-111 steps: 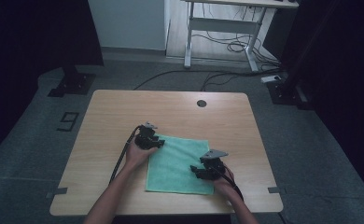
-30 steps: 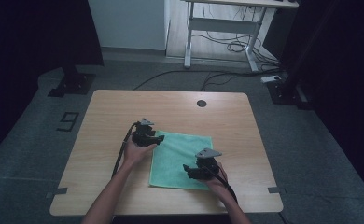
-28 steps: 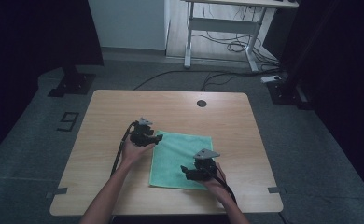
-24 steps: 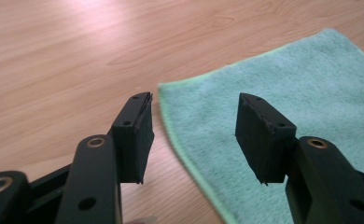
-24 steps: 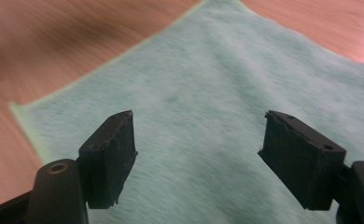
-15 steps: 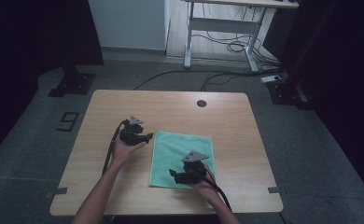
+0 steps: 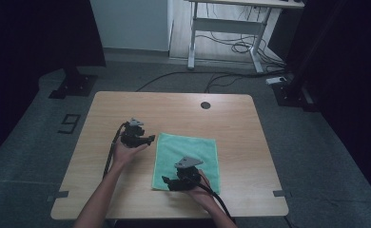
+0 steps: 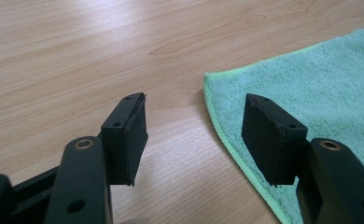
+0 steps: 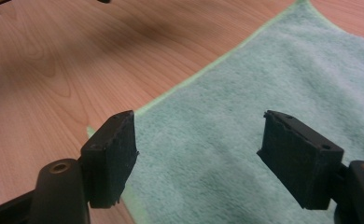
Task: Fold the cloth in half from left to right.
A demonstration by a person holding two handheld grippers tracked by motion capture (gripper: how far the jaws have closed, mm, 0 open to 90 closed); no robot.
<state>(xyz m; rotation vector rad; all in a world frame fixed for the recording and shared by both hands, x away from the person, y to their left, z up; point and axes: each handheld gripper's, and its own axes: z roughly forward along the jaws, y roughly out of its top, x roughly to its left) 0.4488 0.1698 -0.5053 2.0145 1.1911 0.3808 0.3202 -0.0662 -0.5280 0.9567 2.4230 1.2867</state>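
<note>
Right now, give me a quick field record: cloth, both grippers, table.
cloth: green towel lying flat on the table, no fold visible
table: light wood, round dark hole near the far edge
left gripper: open, nothing between the jaws, just off the towel's left edge; its jaws have just been opening
right gripper: open, nothing held, over the towel's near left corner
towel edge: near left gripper
contact: neither gripper grips the towel
</note>
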